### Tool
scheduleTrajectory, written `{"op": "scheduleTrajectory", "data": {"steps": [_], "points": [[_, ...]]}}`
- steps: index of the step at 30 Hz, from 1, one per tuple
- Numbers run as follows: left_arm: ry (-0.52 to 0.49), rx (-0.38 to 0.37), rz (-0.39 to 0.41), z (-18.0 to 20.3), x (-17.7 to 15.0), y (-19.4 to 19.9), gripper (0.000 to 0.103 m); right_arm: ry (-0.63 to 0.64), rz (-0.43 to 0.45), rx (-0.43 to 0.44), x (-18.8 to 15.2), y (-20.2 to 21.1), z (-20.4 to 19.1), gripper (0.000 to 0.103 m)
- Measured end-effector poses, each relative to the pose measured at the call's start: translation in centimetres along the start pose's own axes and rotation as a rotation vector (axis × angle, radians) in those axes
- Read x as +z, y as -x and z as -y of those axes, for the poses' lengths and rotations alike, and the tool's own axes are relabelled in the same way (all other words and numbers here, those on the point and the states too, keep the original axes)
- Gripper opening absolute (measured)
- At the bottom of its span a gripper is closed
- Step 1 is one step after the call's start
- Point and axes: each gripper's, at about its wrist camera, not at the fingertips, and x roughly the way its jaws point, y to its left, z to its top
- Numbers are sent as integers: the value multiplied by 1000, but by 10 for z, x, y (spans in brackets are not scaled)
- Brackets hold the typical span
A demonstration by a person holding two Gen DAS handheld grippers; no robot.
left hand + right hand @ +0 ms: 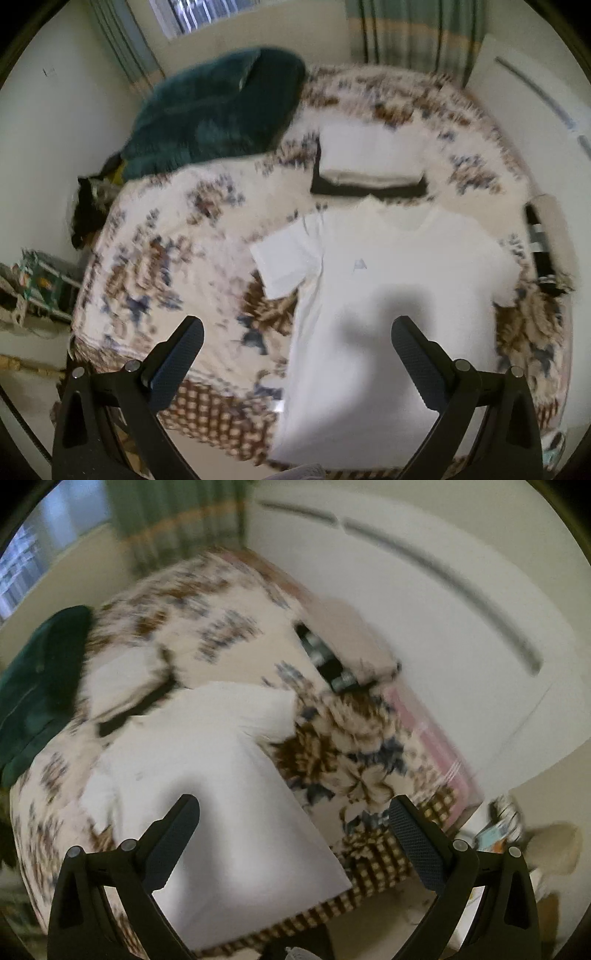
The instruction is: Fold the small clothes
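A white T-shirt [399, 288] lies flat and spread on the flowered bedspread [166, 258], collar away from me, both sleeves out. It also shows in the right wrist view [207, 768]. My left gripper [297, 332] is open and empty, held above the shirt's lower left side. My right gripper [293, 810] is open and empty, above the shirt's lower right edge. Neither touches the cloth.
A stack of folded white clothes on a dark piece [369, 162] lies beyond the collar. A dark green blanket [218, 110] is heaped at the far left. A beige and black item [550, 240] sits at the bed's right edge by the white wall [424, 609].
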Motion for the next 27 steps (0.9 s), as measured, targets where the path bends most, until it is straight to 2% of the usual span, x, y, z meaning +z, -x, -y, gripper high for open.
{"op": "scheduleTrajectory", "data": {"steps": [3, 4, 8, 12, 15, 17, 20, 22, 24, 26, 27], "points": [[25, 52, -73, 21, -3, -66, 103, -116, -75, 32, 25, -104, 21, 102], [32, 70, -97, 29, -5, -88, 103, -133, -91, 24, 27, -127, 23, 100], [50, 97, -181, 52, -8, -160, 103, -278, -197, 50, 44, -250, 35, 98], [86, 95, -238, 69, -11, -219, 103, -415, -257, 125, 45, -329, 36, 96], [115, 63, -264, 84, -9, -247, 103, -493, -251, 217, 47, -372, 31, 96], [130, 27, -266, 93, -7, -260, 103, -540, -251, 268, 47, -395, 24, 91], [133, -5, -262, 98, -5, -269, 103, -572, -208, 314, 50, -410, 6, 65], [146, -20, -263, 96, -4, -272, 103, -564, -161, 293, 54, -409, -6, 30], [165, -24, -257, 86, -3, -272, 103, -524, -109, 216, 62, -401, -24, 7], [173, -17, -241, 76, -2, -269, 103, -419, -49, 155, 74, -388, -50, 5], [175, -12, -232, 71, -2, -268, 103, -303, -3, 115, 81, -376, -74, 5]]}}
